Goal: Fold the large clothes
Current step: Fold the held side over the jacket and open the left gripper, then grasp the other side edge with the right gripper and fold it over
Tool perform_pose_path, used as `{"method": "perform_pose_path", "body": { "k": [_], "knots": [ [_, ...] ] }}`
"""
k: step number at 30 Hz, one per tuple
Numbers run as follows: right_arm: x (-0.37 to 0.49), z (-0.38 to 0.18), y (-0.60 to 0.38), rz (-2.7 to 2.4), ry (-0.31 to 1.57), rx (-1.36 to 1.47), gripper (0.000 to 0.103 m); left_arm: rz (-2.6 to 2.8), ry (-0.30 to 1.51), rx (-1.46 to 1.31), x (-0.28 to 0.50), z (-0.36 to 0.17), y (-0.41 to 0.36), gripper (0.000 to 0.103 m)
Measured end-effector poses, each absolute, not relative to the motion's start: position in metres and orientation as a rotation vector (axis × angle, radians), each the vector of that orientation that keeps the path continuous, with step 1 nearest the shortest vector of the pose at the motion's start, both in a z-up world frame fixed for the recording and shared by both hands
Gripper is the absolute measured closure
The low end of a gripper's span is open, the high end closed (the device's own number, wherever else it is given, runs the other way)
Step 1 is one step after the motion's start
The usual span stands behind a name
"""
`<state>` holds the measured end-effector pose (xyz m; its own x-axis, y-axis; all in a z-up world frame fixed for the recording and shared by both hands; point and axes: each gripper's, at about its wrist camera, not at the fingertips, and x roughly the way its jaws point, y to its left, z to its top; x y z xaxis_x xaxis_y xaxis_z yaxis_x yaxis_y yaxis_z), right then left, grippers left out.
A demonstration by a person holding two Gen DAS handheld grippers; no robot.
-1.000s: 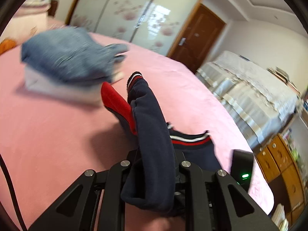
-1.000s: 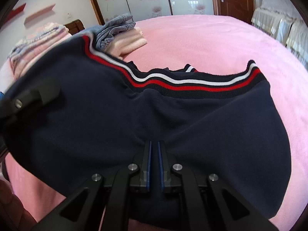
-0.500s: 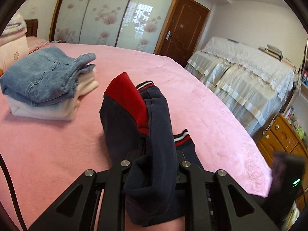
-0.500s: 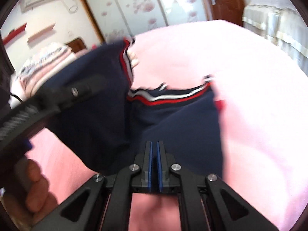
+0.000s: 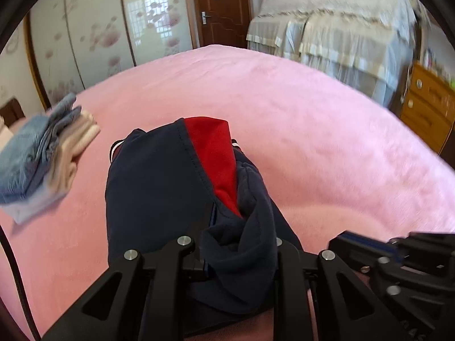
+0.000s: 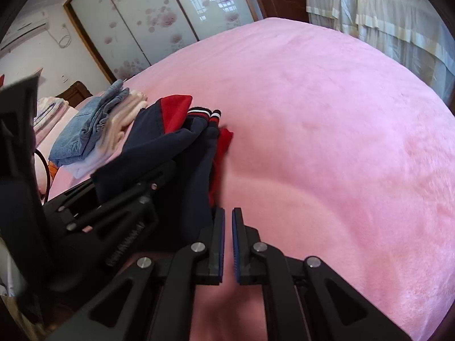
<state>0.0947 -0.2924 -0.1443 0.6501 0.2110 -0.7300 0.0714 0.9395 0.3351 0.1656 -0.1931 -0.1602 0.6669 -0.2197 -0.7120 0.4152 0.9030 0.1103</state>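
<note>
A navy sweatshirt (image 5: 159,187) with a red panel and striped cuffs hangs bunched over the pink bed cover (image 5: 312,130). My left gripper (image 5: 236,236) is shut on a thick fold of it, and the cloth hides the fingertips. In the right wrist view the sweatshirt (image 6: 159,147) drapes over the left gripper (image 6: 128,199) at the left. My right gripper (image 6: 228,221) is shut just right of the sweatshirt, above the bare pink cover (image 6: 327,113), with nothing between its pads. Its body shows at the lower right of the left wrist view (image 5: 398,255).
A stack of folded clothes (image 5: 37,153) topped with jeans lies on the bed to the left, also seen as the stack (image 6: 93,130). A second bed with a white cover (image 5: 341,28), a wooden dresser (image 5: 426,108) and wardrobe doors (image 5: 99,42) stand beyond.
The right gripper has come off the spread sweatshirt and now sits beside it over the bed. The left gripper rolled and swung, and the sweatshirt hangs gathered in it.
</note>
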Motion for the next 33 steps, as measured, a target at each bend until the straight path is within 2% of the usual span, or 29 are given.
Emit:
{"method": "perform_pose_path", "body": {
  "k": [5, 10, 11, 15, 24, 29, 33],
  "knots": [
    [0.099, -0.148, -0.292, 0.065, 0.871, 0.353, 0.099, -0.359, 0.755, 0.310, 0.161, -0.162, -0.200, 0.084],
    [0.097, -0.140, -0.296, 0.046, 0.857, 0.356, 0.098, -0.455, 0.793, 0.221, 0.157, -0.147, -0.194, 0.041],
    [0.096, -0.135, -0.295, 0.041, 0.846, 0.351, 0.096, -0.482, 0.808, 0.201, 0.156, -0.143, -0.191, 0.037],
    [0.091, -0.122, -0.300, 0.026, 0.814, 0.344, 0.096, -0.597, 0.877, 0.116, 0.147, -0.127, -0.177, 0.033],
    [0.087, -0.090, -0.288, 0.108, 0.780, 0.361, 0.093, -0.469, 0.880, -0.094, 0.132, -0.095, -0.093, 0.032],
    [0.095, -0.082, -0.260, 0.187, 0.793, 0.343, 0.068, -0.301, 0.972, -0.115, 0.149, -0.120, -0.057, 0.032],
    [0.102, -0.079, -0.240, 0.204, 0.810, 0.300, 0.068, -0.266, 1.007, -0.135, 0.153, -0.135, -0.047, 0.032]
  ]
}}
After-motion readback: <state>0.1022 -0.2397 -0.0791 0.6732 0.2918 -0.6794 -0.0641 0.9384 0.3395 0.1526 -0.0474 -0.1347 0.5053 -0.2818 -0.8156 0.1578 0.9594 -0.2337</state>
